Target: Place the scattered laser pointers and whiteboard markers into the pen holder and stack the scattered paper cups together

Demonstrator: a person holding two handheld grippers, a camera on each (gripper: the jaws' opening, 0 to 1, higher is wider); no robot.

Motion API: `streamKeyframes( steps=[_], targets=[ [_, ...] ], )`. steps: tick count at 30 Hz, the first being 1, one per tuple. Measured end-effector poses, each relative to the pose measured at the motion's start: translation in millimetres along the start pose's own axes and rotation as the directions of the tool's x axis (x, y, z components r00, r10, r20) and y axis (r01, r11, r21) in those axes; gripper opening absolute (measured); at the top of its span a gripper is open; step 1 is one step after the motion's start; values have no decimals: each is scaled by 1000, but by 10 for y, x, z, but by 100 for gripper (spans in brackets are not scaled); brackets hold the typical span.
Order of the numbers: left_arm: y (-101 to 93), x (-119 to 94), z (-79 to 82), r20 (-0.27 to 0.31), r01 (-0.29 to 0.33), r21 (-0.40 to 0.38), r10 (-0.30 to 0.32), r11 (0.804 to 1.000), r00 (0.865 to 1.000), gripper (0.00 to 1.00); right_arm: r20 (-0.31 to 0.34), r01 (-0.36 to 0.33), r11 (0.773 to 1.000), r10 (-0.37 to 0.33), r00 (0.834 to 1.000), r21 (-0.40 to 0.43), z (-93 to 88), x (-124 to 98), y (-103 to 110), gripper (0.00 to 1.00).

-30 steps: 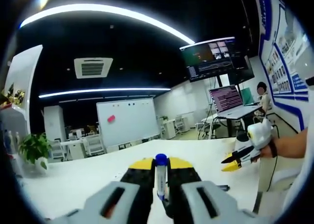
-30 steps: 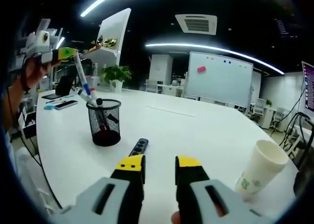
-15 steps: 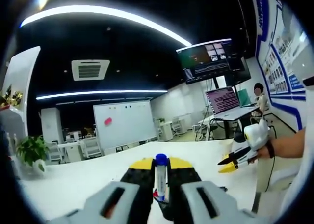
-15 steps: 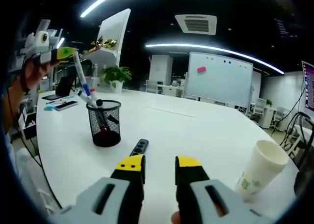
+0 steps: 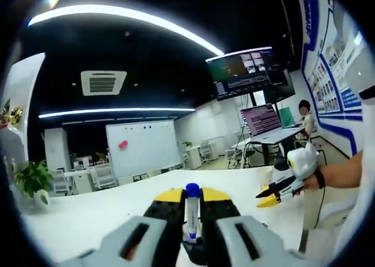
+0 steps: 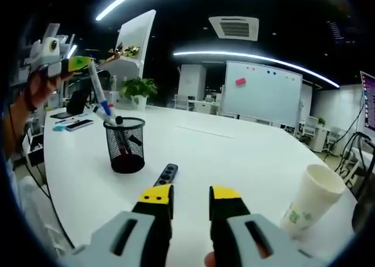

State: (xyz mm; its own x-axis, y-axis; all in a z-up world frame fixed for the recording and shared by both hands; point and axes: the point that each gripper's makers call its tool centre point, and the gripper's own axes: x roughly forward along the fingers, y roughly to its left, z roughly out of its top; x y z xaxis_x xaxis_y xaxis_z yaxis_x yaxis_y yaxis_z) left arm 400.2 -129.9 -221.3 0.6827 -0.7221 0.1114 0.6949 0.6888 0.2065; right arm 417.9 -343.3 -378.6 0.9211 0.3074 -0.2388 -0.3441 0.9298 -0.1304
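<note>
- The broad white tabletop carried everything, and the black wire-mesh pen holder served as the landmark on it.
- A tall white paper cup stood well apart from the pen holder, on the far side of the right claw, whose yellow-tipped jaws stood narrowly apart with nothing between them.
- A flat black laser pointer lay just beside the pen holder, between it and the right claw.
- The left claw hung above the pen holder, clamped on a white whiteboard marker with a blue cap, slanted, its lower end at the rim.
- Judged step: dropping this marker in; next, spread the jaws over the opening.
</note>
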Motion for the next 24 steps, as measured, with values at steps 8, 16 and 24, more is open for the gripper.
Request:
streamKeyframes(
  steps=[8, 16, 24],
  targets=[
    [-17, 51, -25, 7, 7, -1, -7, 1000, 1000, 11, 2, 4, 1000, -4, 1000, 3, 5, -6, -18, 24],
    [-8, 88, -138, -15, 9, -7, -9, 1000, 1000, 11, -1, 1, 1000, -1, 1000, 6, -17, -1, -14, 24],
    [14, 92, -217, -31, 7, -13, -7, 1000, 1000, 11, -5, 0, 1000, 0, 1000, 4, -27, 8, -12, 24]
  ],
)
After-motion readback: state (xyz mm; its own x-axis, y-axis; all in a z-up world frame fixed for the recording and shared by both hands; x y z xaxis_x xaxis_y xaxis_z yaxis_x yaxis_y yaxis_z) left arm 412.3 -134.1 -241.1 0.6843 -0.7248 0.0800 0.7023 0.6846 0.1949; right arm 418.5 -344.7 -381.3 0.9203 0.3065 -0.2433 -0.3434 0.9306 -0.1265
